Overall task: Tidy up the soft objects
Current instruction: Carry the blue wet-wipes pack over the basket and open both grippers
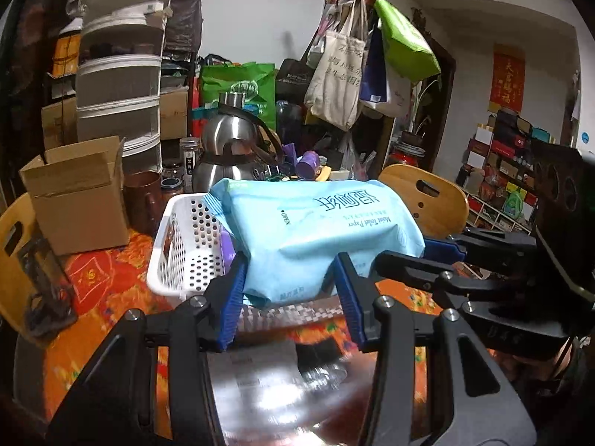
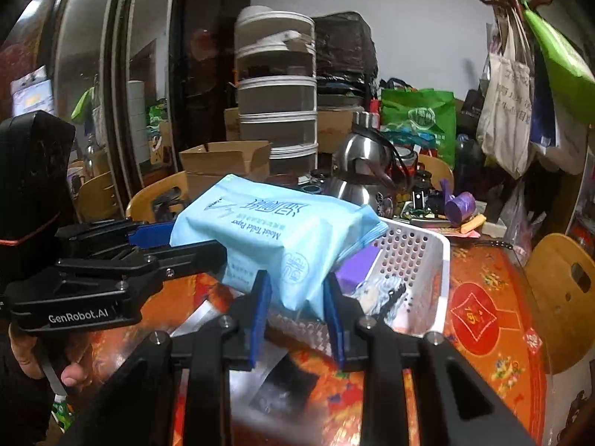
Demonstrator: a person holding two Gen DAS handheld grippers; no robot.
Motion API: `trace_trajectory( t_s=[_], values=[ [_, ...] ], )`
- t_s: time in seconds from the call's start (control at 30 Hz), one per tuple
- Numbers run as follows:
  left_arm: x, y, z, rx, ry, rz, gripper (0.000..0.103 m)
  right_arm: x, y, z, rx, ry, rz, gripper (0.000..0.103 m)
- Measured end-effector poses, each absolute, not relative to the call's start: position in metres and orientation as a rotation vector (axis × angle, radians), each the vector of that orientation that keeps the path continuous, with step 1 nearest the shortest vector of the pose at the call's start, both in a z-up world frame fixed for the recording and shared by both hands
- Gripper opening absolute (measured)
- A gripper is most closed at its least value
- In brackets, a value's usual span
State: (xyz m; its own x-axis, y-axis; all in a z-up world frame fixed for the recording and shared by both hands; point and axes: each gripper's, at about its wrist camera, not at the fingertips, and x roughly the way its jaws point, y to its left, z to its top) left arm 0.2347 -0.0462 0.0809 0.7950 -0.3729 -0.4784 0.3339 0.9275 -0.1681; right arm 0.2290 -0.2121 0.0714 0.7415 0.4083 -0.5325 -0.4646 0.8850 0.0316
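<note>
On the orange patterned table (image 2: pixel 483 297), both grippers (image 1: pixel 290 297) (image 2: pixel 295 297) pinch a soft blue "Moist Toilet Paper" pack (image 1: pixel 316 230) over the perforated white plastic basket (image 1: pixel 186 245).

Pale blue wipes pack (image 1: pixel 316 230), white perforated basket (image 1: pixel 186 245), orange-red patterned tablecloth (image 2: pixel 494 297), blue-padded black tools

Both wrist views closely share pack (image 1: pixel 316 230).
</note>
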Motion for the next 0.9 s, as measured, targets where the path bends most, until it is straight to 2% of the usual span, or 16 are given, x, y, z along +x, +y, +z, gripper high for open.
trace_trajectory(
  t_s=[0.2, 0.43, 0.47, 0.5, 0.53, 0.57, 0.6, 0.63, 0.7, 0.9],
  values=[
    [0.302, -0.043, 0.064, -0.113, 0.615, -0.352, 0.044, 0.287, -0.212, 0.053, -0.091, 0.626, 0.488, 0.027],
    [0.339, -0.041, 0.049, -0.126, 0.655, -0.304, 0.045, 0.304, -0.206, 0.039, -0.11, 0.633, 0.487, 0.027],
    [0.34, -0.04, 0.047, -0.122, 0.656, -0.301, 0.05, 0.307, -0.206, 0.037, -0.102, 0.634, 0.484, 0.028],
    [0.345, -0.041, 0.044, -0.107, 0.665, -0.288, 0.06, 0.308, -0.207, 0.035, -0.093, 0.632, 0.478, 0.029],
    [0.345, -0.041, 0.04, -0.092, 0.679, -0.269, 0.067, 0.308, -0.209, 0.034, -0.089, 0.63, 0.472, 0.032],
    [0.349, -0.04, 0.035, -0.074, 0.697, -0.228, 0.075, 0.309, -0.211, 0.032, -0.084, 0.632, 0.458, 0.046],
    [0.351, -0.037, 0.031, -0.073, 0.704, -0.199, 0.078, 0.308, -0.216, 0.03, -0.07, 0.636, 0.422, 0.067],
    [0.351, -0.031, 0.028, -0.091, 0.707, -0.198, 0.079, 0.307, -0.221, 0.029, -0.055, 0.633, 0.403, 0.078],
    [0.35, -0.019, 0.023, -0.153, 0.711, -0.212, 0.084, 0.306, -0.229, 0.027, -0.043, 0.63, 0.39, 0.079],
    [0.348, -0.004, 0.011, -0.193, 0.728, -0.197, 0.084, 0.308, -0.238, 0.024, -0.034, 0.653, 0.375, 0.079]
  ],
)
